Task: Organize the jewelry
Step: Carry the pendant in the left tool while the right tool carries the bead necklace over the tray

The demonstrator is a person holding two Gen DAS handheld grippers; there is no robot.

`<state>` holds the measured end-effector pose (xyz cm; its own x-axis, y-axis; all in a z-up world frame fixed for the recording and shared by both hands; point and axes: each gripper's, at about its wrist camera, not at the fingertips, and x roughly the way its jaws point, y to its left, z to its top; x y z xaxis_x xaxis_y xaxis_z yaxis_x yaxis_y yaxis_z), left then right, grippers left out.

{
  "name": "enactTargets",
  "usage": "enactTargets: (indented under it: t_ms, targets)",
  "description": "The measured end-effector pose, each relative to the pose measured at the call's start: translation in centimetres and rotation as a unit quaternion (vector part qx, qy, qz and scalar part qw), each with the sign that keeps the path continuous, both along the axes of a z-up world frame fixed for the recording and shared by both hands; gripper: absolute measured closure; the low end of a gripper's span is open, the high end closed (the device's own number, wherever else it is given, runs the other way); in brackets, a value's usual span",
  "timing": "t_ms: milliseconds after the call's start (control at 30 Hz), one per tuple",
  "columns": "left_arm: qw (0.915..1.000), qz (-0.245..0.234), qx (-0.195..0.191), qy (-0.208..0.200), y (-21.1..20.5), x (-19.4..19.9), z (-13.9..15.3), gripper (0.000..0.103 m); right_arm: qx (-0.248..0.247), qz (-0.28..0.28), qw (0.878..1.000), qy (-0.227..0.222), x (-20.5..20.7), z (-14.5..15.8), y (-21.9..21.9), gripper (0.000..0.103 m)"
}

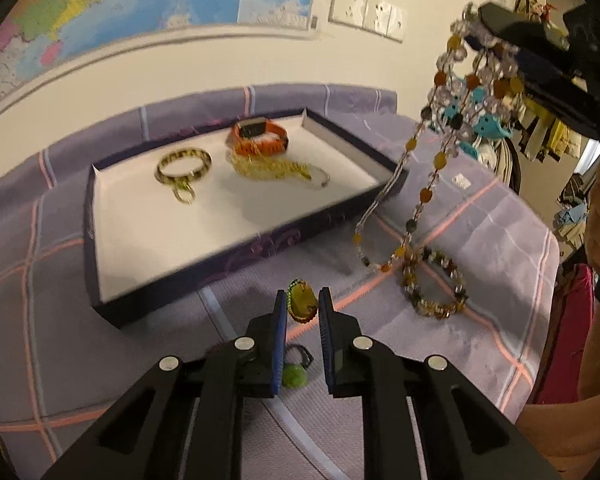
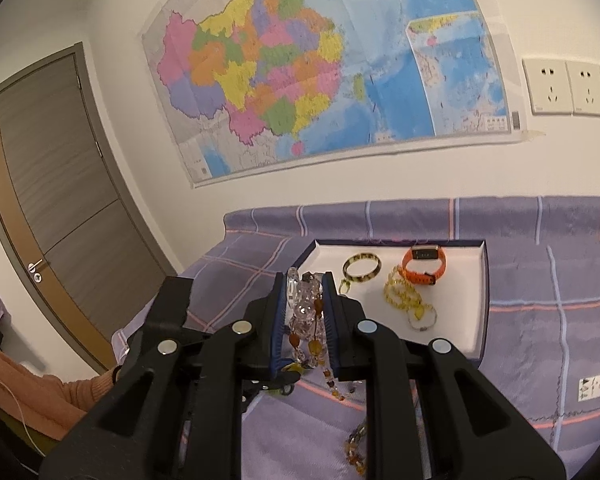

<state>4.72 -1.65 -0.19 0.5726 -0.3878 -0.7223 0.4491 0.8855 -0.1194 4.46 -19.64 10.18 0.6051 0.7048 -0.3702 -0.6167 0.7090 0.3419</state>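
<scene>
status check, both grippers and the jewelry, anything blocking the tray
Left gripper closing around yellow pendant. Right gripper shut on beaded necklace, tail on bedspread. Tray unobstructed.

1. The left claw (image 1: 302, 304) is matte black plastic, with two flat fingers (image 1: 281, 320) lined in blue ribbed pads.
2. Four round silver screw caps sit on its black linkage arms, behind the pads.
3. The right claw (image 2: 304, 292) is the same build: black frame, blue ribbed pads, four silver caps.
4. Left of the right claw, the person's orange knitted sleeve (image 2: 28, 392) shows, with a thin pale cable across it.
</scene>
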Motion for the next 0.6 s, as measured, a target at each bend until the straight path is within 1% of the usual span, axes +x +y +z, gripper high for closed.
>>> enactTargets:
  t_ms: [300, 600]
  targets:
    - [0.9991, 0.022, -0.017, -0.032, 1.8, 1.5, 3.4, 0.089, 0.003, -0.005, 1.0, -0.027, 0.8, 2.2, 0.1, 0.085]
    - [0.9984, 0.035, -0.019, -0.041, 2.5, 3.6, 4.6, 0.089, 0.011, -0.018, 0.999, -0.036, 3.5, 3.6, 0.4, 0.085]
